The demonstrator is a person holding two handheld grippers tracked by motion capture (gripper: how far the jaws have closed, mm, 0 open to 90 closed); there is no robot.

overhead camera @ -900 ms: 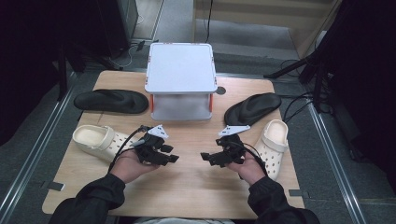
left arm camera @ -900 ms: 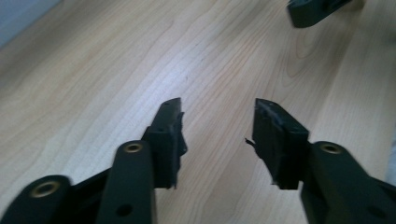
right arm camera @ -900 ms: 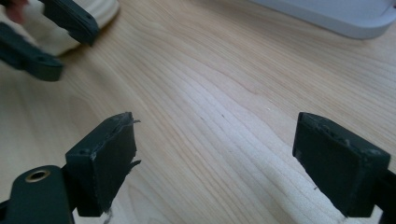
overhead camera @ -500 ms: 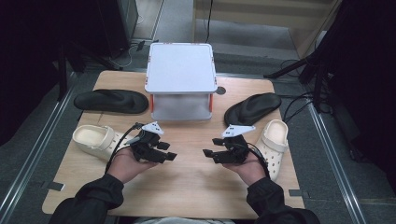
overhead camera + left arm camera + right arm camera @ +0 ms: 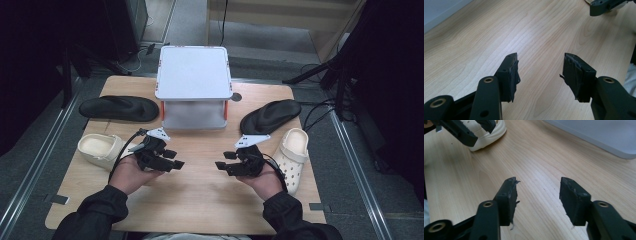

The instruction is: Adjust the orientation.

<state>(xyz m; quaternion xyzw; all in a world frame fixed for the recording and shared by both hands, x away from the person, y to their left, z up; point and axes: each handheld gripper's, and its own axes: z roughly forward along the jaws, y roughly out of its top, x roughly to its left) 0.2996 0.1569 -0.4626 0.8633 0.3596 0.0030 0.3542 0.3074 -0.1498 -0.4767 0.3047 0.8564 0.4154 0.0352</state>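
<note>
Above the bare table [image 5: 200,200], left gripper [image 5: 175,159] and right gripper [image 5: 223,161] face each other. Both jaws gape wide, empty. Clogs [image 5: 100,149] lie outboard

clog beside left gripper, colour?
Cream rubber clog, seen best in the high view.

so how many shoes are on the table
4. A black sandal lies at far left, a cream clog in front of it; a second black sandal lies at far right, a second cream clog in front of it.
</note>
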